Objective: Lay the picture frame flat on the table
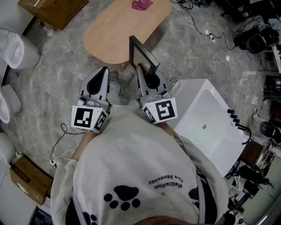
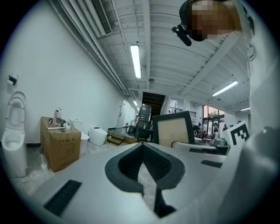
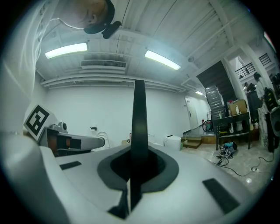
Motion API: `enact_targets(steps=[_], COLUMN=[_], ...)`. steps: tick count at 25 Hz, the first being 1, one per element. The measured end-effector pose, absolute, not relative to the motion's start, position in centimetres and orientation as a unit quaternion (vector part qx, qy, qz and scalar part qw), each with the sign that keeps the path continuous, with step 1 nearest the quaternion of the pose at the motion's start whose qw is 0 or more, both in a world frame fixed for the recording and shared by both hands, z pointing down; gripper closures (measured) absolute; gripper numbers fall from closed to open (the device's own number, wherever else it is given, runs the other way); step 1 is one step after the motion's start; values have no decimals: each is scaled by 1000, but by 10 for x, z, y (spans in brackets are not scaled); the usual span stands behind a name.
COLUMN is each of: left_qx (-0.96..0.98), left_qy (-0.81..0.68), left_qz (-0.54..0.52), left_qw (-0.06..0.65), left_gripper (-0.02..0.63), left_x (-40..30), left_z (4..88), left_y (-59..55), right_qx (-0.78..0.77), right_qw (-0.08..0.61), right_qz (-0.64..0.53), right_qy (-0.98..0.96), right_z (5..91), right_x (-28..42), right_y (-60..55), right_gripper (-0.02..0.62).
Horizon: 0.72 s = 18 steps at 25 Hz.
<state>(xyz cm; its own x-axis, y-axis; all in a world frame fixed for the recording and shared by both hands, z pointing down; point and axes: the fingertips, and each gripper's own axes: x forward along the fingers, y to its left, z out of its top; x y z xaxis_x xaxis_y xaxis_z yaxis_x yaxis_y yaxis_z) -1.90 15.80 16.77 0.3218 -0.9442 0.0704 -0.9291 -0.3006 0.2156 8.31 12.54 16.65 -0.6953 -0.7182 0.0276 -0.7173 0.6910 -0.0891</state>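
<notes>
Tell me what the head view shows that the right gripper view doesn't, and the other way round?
Only the head view: the wooden table with a pink cloth on it, and the white bathtub.
Only the right gripper view: ceiling lights and a staircase.
Both: the picture frame, held upright in the shut right tool and seen edge-on as a thin dark strip in the gripper view. Both also show the left tool, shut and empty beside it.
</notes>
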Motion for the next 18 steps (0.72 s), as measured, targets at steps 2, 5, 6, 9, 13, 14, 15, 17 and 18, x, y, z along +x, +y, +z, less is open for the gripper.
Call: enact_targets(steps=[2, 5, 6, 9, 13, 14, 15, 17, 18], left_qx=[808, 814, 816, 821, 837, 842, 846, 855, 858], left_qy=[-578, -570, -568, -560, -537, -529, -522, -508, -502], left_qz=[-36, -36, -35, -34, -28, -25, -22, -15, -12], left_qw=[109, 106, 104, 103, 104, 104, 106, 108, 109], left_gripper=[597, 597, 597, 597, 597, 597, 597, 597, 597], left_x=[-22, -27, -29, -34, -34, -33, -31, -30, -32], left_z=[169, 168, 166, 163, 164, 165, 167, 171, 173], left_y=[152, 137, 131, 108, 76, 68, 61, 49, 42], right_qx=[-391, -398, -401, -405, -414, -418, -423, -433, -438], right_qw=[-1, -5, -5, -2, 11, 13, 15, 15, 14], right_qz=[-46, -45, -45, -42, -41, -42, -43, -44, -44], right_qy=[919, 916, 915, 913, 909, 907, 905, 900, 898], right_z=[170, 171, 170, 165, 160, 160, 161, 162, 163], right_x=[80, 77, 75, 68, 56, 55, 55, 55, 54], right_y=[120, 108, 103, 85, 63, 56, 51, 40, 35], right_gripper=[578, 578, 578, 578, 577, 578, 578, 578, 578])
